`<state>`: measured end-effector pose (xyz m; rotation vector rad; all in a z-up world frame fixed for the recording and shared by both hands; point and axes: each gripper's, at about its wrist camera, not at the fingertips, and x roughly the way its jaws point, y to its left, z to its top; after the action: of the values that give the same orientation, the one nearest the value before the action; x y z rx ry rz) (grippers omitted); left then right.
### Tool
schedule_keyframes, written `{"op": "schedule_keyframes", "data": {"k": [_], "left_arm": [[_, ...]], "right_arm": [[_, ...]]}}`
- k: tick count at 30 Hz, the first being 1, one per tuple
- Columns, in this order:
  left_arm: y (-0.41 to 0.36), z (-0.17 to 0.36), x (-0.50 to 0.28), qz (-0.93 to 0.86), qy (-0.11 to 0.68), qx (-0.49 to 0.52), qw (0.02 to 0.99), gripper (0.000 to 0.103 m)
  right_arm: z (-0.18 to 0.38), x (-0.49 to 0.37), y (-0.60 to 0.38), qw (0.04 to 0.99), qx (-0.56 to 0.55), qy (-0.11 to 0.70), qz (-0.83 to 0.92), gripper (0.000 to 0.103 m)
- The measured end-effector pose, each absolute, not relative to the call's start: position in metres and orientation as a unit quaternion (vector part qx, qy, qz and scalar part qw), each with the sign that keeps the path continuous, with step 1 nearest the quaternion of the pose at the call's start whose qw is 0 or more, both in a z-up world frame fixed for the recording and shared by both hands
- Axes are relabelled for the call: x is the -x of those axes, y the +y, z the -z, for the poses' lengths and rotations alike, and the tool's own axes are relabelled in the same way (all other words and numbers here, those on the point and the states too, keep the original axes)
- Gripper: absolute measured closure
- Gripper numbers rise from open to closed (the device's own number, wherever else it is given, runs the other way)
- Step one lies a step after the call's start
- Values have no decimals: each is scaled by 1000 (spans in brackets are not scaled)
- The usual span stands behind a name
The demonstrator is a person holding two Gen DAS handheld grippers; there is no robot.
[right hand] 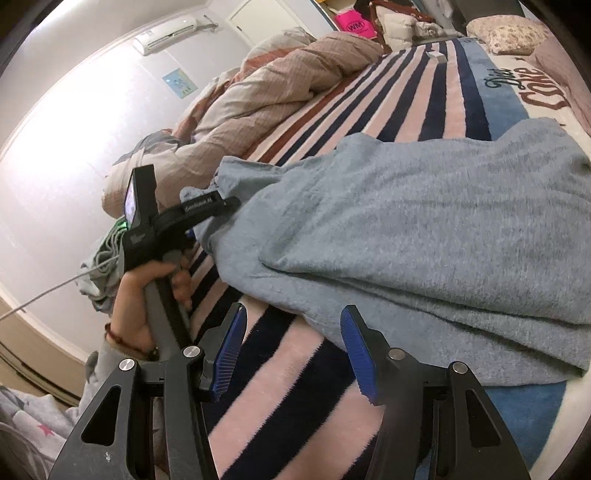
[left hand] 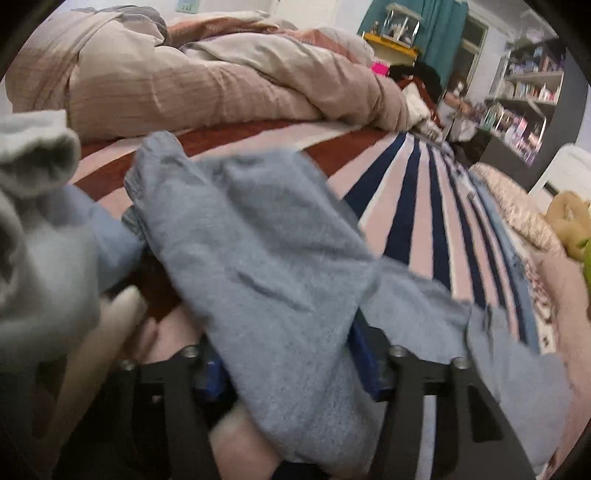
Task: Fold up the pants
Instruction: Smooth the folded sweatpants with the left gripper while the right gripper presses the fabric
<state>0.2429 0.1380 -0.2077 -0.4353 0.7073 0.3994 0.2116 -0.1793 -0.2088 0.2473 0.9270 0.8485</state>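
Note:
Grey sweatpants (right hand: 424, 236) lie folded on a striped blanket on the bed. In the left wrist view the pants (left hand: 258, 266) drape between and over my left gripper's (left hand: 288, 373) blue pads, which hold the cloth near the elastic cuff (left hand: 147, 173). In the right wrist view the left gripper (right hand: 225, 203) grips the pants' far edge, held by a hand. My right gripper (right hand: 295, 354) is open and empty, just in front of the near edge of the pants, above the blanket.
A rumpled beige duvet (left hand: 207, 85) lies along the far side of the bed. A pale grey garment (left hand: 33, 221) hangs close at the left. Pillows (right hand: 506, 33) and shelves (left hand: 528, 99) are beyond the bed. A clothes pile (right hand: 99, 266) sits at the left.

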Motion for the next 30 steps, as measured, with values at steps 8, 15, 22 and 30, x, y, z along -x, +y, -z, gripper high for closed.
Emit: {"op": "schedule_keyframes", "data": {"k": [8, 15, 22, 30], "left_arm": [[95, 164, -237, -134, 290, 99, 943, 94], [5, 138, -236, 19, 277, 10, 961, 94], [-31, 180, -247, 76, 359, -18, 930, 84], [0, 140, -202, 101, 330, 10, 938, 43]], "right_arm": [[197, -204, -188, 812, -116, 421, -388, 53], [181, -196, -208, 828, -122, 404, -368, 53], [175, -188, -235, 842, -125, 404, -335, 53], [155, -192, -232, 871, -72, 387, -292, 44]]}}
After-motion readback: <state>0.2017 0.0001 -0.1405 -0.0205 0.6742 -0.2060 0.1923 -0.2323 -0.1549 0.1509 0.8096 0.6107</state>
